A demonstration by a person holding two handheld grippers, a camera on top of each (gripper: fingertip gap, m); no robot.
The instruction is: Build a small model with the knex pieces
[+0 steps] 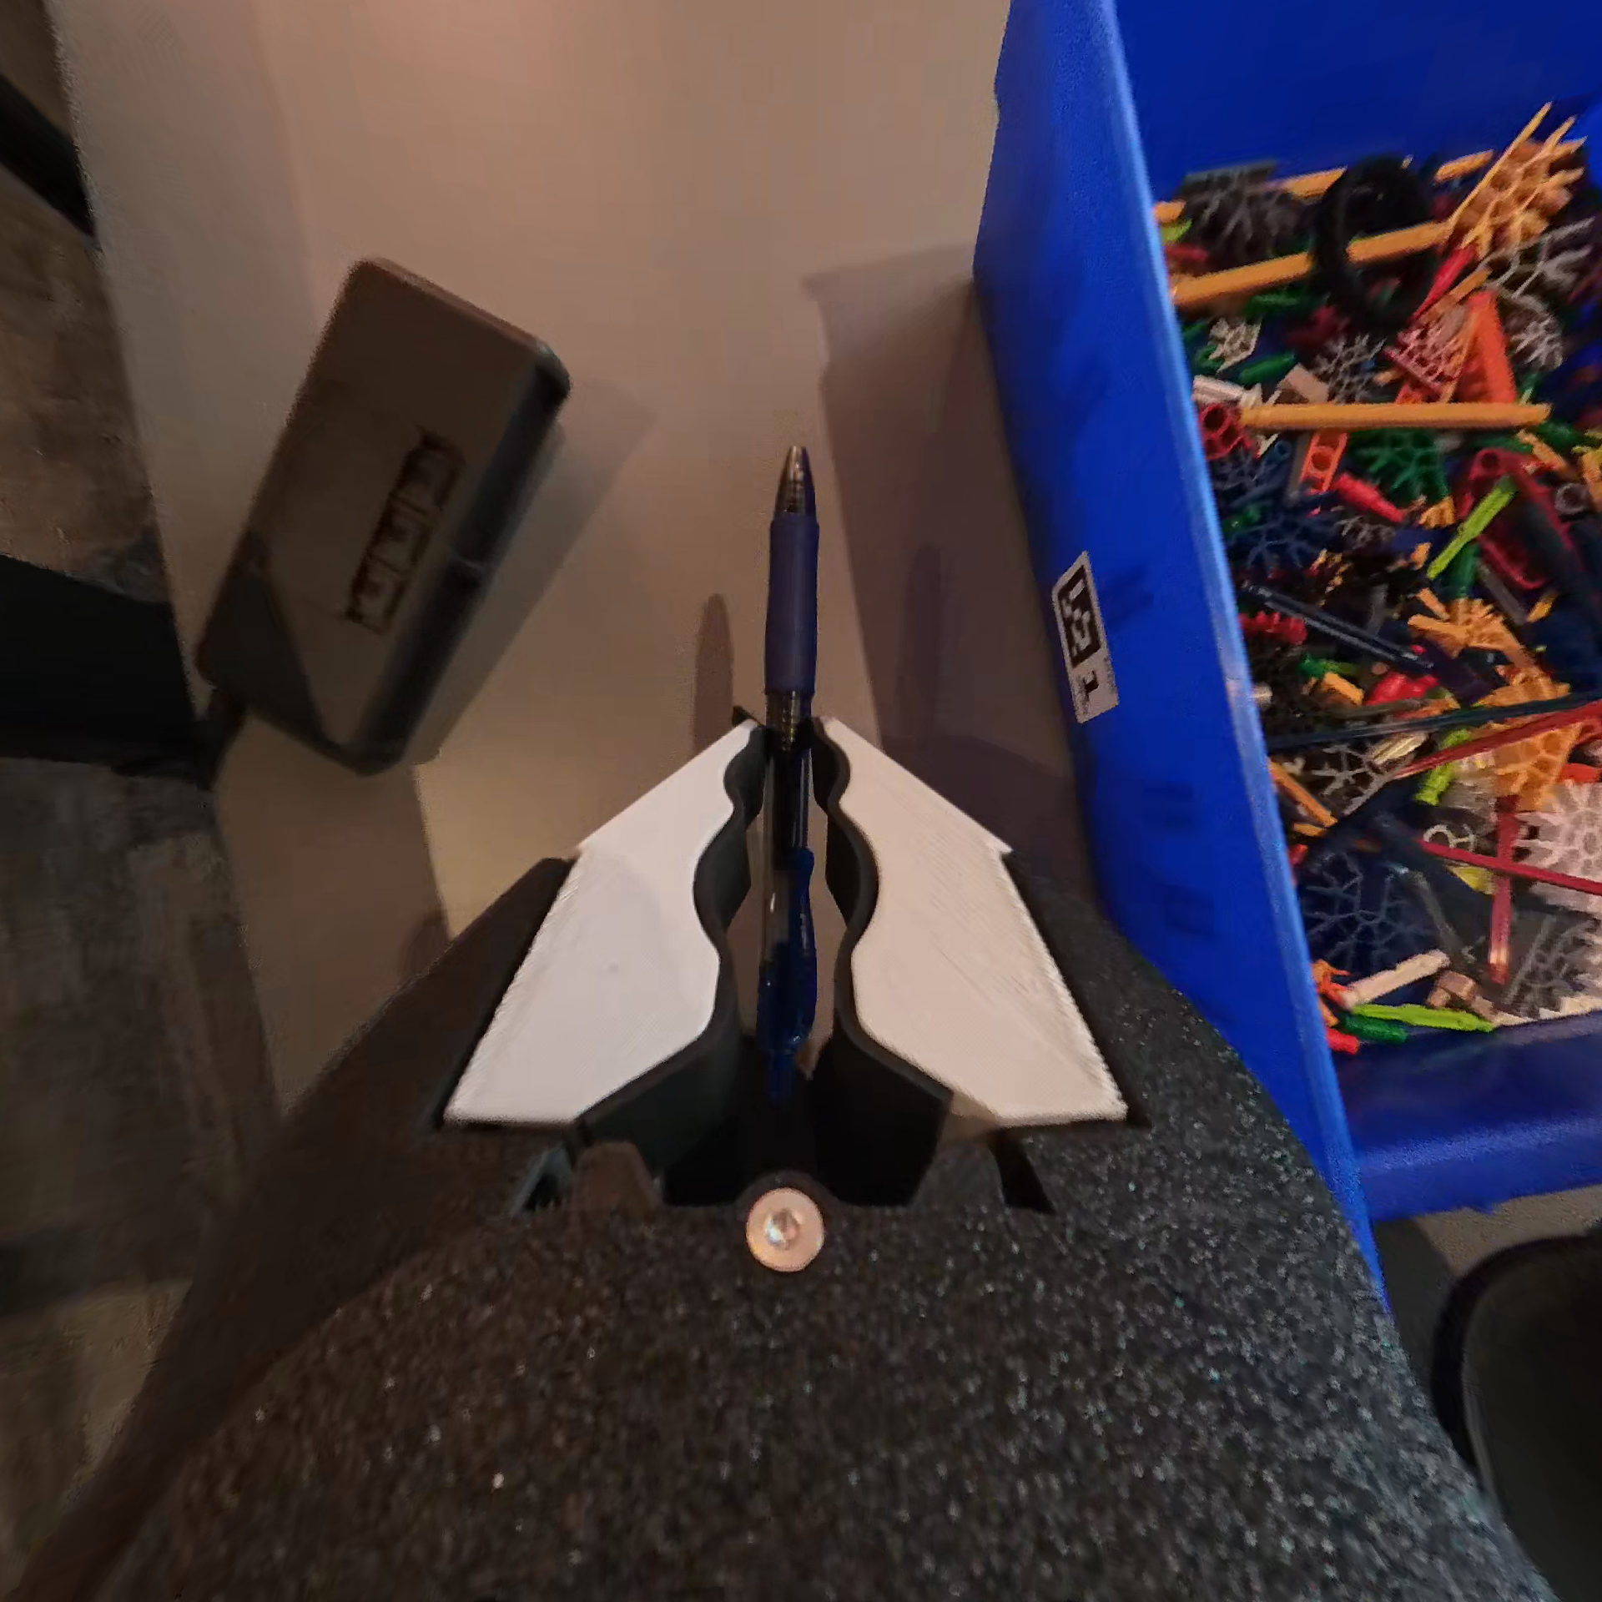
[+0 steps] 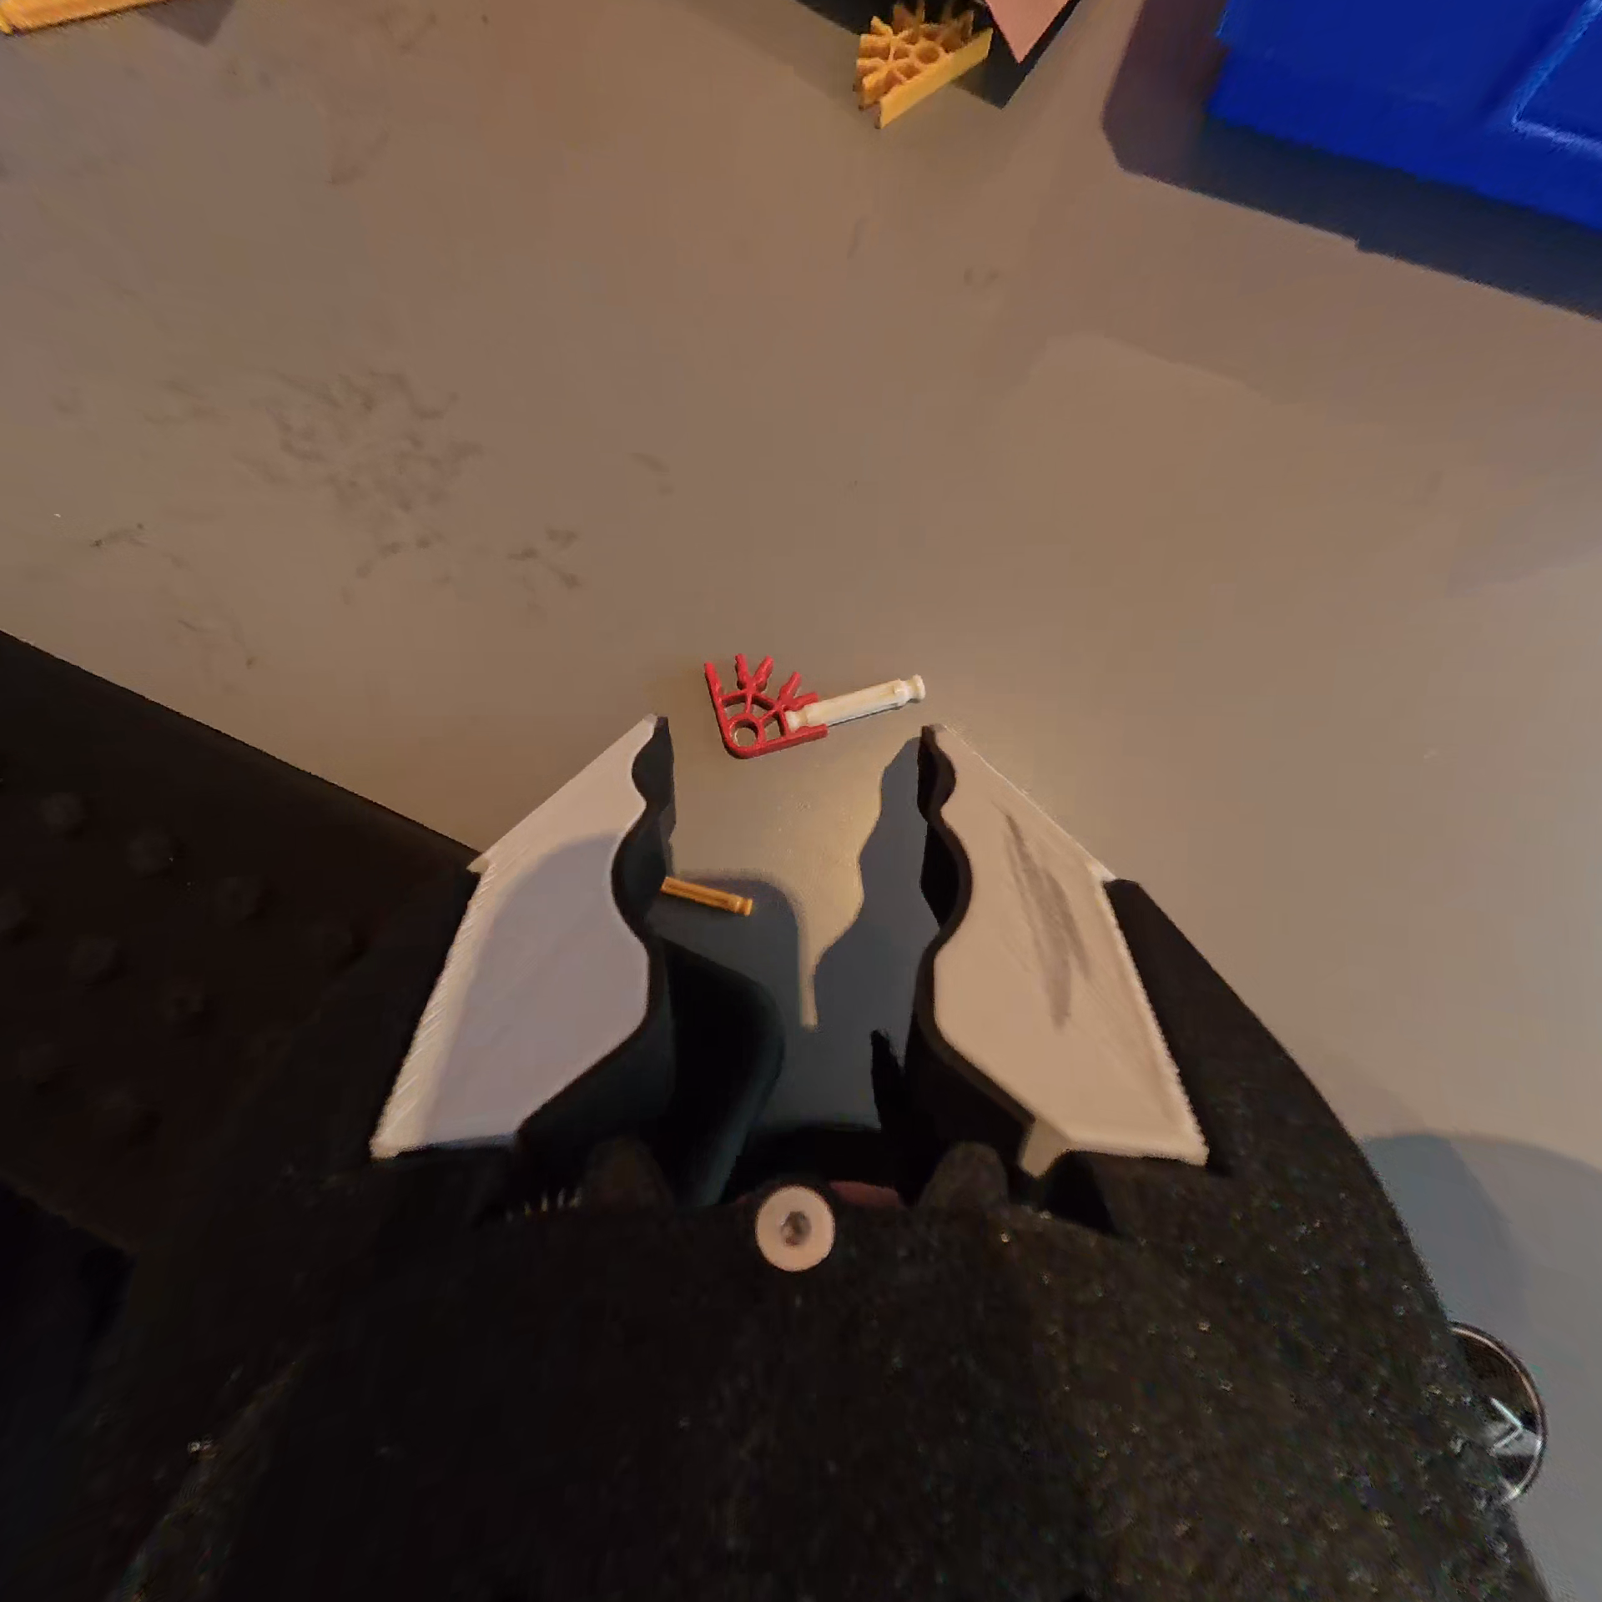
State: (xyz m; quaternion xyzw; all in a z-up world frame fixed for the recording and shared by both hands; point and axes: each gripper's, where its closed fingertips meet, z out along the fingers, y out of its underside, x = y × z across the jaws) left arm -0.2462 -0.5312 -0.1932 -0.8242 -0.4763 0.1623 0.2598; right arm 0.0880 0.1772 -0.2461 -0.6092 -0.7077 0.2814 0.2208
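The left hand-held gripper [image 1: 789, 737] is clenched on a blue pen [image 1: 791, 598], which runs lengthwise between its white fingers [image 1: 624, 936] — the rubber grip and metal tip jut out past the fingertips, pointing away from the camera. Beyond the pen tip lies the pale tabletop [image 1: 607, 217]. To the left of the pen sits a dark grey rectangular box [image 1: 381, 511], tilted in the view and well apart from the fingers. To the right stands a blue bin [image 1: 1092, 433] heaped with many-coloured plastic construction pieces [image 1: 1404, 563]; a small black-and-white sticker [image 1: 1084, 637] is on its near wall.

The right hand-held gripper [image 2: 793, 737] is released, its jaws spread wide and holding nothing. Just beyond its fingertips, on the grey tabletop [image 2: 520, 347], lies a red fan-shaped connector [image 2: 754, 719] with a short white rod [image 2: 858, 704] plugged into its right side. A small orange rod [image 2: 706, 895] lies flat on the tabletop between the fingers, close against the left one. Farther off are a yellow connector [image 2: 919, 61] and the corner of a blue bin [image 2: 1404, 121] — both well apart from the gripper.
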